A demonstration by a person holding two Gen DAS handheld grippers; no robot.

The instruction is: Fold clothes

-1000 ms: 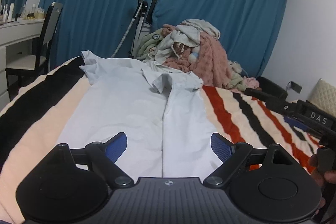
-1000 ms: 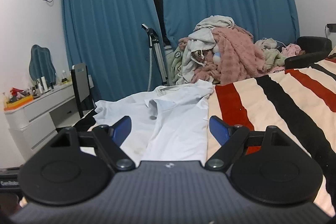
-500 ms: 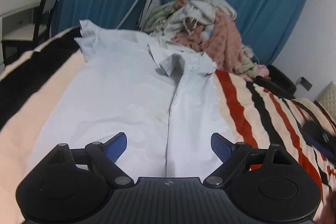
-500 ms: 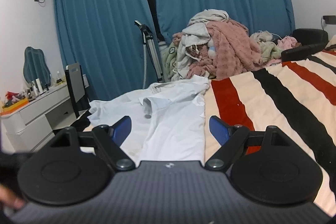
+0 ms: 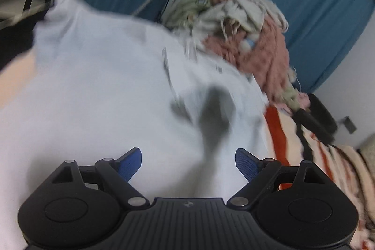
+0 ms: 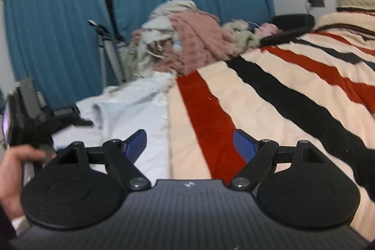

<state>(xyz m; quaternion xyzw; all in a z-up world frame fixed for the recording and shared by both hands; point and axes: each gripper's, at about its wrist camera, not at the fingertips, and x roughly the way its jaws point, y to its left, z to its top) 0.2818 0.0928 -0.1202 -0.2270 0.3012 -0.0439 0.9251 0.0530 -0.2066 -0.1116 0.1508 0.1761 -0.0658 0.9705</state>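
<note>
Both grippers advanced; L gripper (image 5: 188, 161) closer over shirt (image 5: 105, 97), jaws apart.

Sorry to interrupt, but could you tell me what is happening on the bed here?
A person is holding a two-finger gripper in each hand to fold clothes. A pale blue shirt lies spread flat on the striped blanket, with a pile of unfolded laundry behind it. The left gripper is open and low over the shirt, in a blurred picture. The right gripper is also open, above the shirt's edge and the blanket. Neither holds any fabric, so folding has not started.
</note>
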